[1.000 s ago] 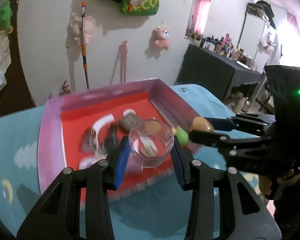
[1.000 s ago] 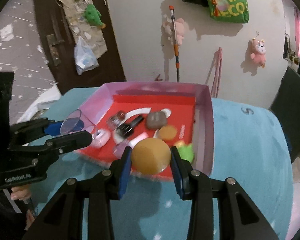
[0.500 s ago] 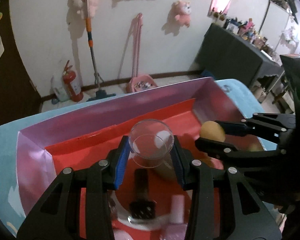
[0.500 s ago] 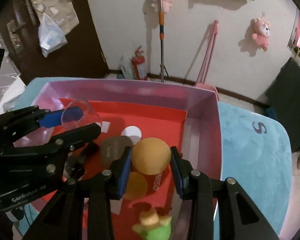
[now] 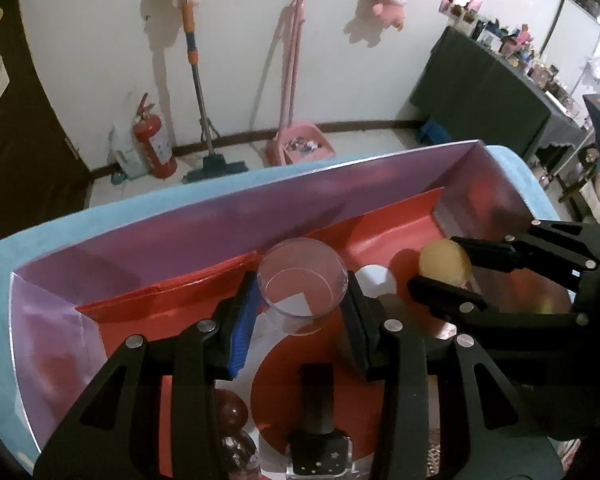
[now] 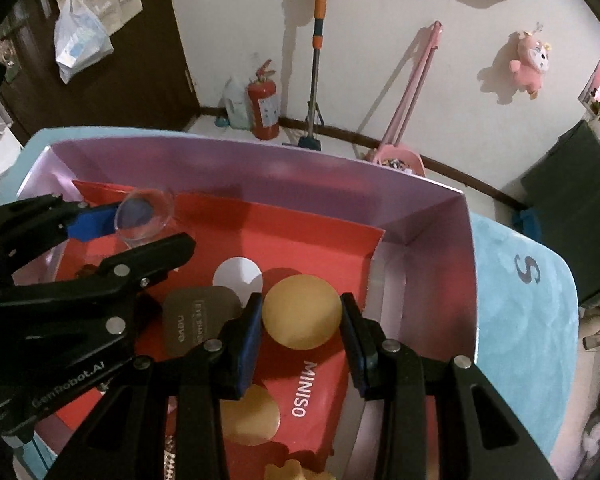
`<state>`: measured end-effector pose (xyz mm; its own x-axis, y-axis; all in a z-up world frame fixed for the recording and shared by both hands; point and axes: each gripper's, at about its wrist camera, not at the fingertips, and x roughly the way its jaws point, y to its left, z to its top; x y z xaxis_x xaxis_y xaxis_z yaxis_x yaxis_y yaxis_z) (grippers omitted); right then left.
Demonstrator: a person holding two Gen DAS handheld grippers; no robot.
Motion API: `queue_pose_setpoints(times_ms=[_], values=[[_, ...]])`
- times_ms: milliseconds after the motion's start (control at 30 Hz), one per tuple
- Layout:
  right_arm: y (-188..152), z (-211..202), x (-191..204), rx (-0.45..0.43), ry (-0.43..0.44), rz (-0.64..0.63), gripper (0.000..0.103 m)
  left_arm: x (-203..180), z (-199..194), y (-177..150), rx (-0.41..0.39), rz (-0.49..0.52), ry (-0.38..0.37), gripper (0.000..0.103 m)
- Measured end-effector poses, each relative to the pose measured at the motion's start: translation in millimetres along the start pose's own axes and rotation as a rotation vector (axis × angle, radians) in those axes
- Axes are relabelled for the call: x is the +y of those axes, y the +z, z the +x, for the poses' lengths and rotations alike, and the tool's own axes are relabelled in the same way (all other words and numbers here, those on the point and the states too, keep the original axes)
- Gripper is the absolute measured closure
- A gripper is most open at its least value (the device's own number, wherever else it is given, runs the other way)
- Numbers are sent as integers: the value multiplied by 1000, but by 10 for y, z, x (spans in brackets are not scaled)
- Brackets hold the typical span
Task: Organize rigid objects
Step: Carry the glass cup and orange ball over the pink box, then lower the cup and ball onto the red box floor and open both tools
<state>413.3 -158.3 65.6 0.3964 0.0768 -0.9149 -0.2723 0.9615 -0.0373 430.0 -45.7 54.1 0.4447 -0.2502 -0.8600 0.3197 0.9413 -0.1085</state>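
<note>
Both grippers have advanced from the near edge to a position over the pink box (image 6: 260,168), angled down at its red liner (image 6: 300,236). Left gripper (image 5: 300,304) jaws, narrowly parted, clamp a clear plastic cup (image 5: 302,284), upright and empty. Right gripper (image 6: 300,316) jaws, likewise narrow, clamp a matte yellow-tan ball (image 6: 302,310) above the liner.
</note>
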Motion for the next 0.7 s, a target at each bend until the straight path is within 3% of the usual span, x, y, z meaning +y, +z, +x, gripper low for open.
queue_pose_setpoints(times_ms=[700], values=[[71, 114, 38, 34, -19, -1, 63, 49, 82, 3, 33, -30, -11, 64]])
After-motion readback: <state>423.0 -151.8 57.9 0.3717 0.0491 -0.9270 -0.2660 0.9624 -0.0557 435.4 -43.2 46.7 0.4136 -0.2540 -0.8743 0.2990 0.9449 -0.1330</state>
